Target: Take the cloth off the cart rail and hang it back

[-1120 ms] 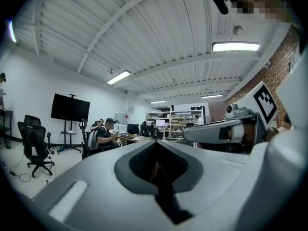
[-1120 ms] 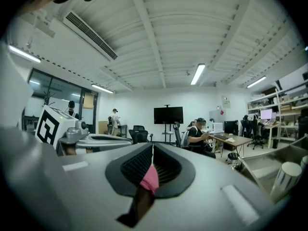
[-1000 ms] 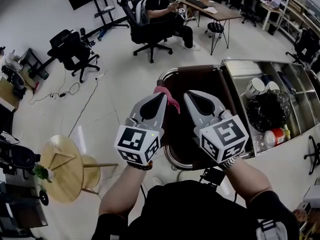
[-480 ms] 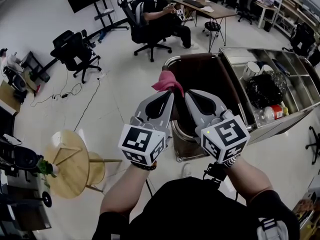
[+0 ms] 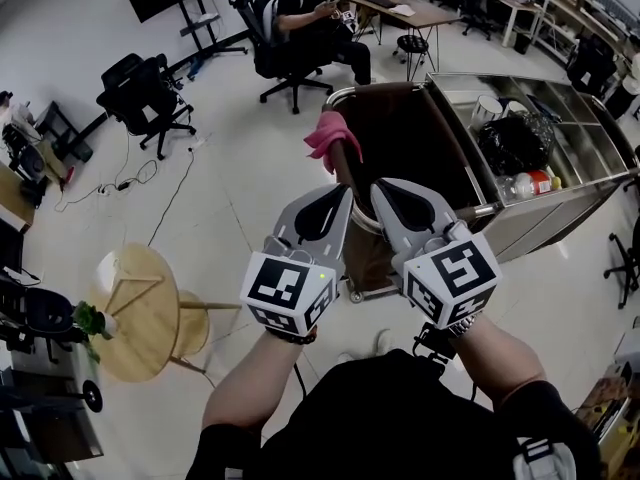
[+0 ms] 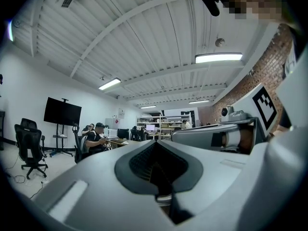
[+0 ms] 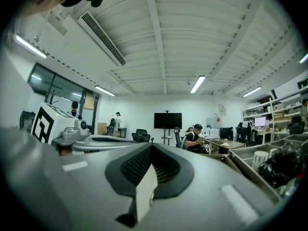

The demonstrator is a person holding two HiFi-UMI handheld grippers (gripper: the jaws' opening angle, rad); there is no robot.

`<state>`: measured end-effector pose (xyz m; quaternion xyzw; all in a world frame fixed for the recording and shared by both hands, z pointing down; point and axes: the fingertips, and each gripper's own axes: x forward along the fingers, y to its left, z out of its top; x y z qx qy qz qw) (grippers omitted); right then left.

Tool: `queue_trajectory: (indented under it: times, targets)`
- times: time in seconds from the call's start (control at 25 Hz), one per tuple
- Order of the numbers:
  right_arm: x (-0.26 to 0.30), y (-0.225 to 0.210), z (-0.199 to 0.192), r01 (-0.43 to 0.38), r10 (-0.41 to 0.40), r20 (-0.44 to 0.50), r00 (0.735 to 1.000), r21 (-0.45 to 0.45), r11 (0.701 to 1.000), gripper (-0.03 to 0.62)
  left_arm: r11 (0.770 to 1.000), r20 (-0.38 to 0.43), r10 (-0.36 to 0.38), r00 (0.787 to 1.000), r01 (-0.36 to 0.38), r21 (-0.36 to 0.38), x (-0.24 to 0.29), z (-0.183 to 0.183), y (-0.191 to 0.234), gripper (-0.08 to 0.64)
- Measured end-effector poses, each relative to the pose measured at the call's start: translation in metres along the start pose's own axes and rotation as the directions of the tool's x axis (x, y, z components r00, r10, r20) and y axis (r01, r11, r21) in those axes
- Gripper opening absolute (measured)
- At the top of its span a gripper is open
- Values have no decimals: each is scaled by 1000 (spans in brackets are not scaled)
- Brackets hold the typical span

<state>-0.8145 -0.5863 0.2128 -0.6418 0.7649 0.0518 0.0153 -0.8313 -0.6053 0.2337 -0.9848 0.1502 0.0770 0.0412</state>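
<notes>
A pink cloth [image 5: 330, 136] hangs bunched over the chrome rail [image 5: 342, 92] at the near end of the steel cart [image 5: 560, 203]. Both grippers are held up side by side in front of me, short of the cart and apart from the cloth. In the head view my left gripper [image 5: 341, 191] points at the cart with its jaws together and nothing in them. Just to its right, my right gripper [image 5: 384, 186] is also shut and empty. The left gripper [image 6: 156, 143] and right gripper [image 7: 151, 146] views look over closed jaws into the room; neither shows the cloth.
A dark brown bag [image 5: 405, 133] fills the cart's near end. Its steel trays hold a black bag [image 5: 510, 143], a cup [image 5: 487, 111] and bottles [image 5: 528, 183]. A round wooden table [image 5: 135, 313] stands at left. A seated person [image 5: 300, 18] and office chairs [image 5: 145, 93] are beyond.
The cart and pink cloth have drawn away from the grippers: the cloth was at the left gripper's tip and now sits well beyond it. Both grippers stay shut.
</notes>
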Motion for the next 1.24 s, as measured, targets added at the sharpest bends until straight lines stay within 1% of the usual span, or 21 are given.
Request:
queue_trajectory:
  times: [0.24,0.68,1.0,1.24]
  targets:
    - [-29,11,-2,-30,30,4,1000,0,1000,0,1000,5,16,1000,-16,14,-11,6,-31,3]
    - [-71,6,-4,-86,86,11,996,-19,996,0,999,-3,46,999,-46,22,-1,1,-76,3]
    - [-103,5,10,-99,100,25,995,-23,995,0,998,-4,57,998,-57,42,-2,16,-107,3]
    - [-110,0,13,-107,108,28,994,-25,994,0,997,-5,66,998,-65,48,2,17,-114,3]
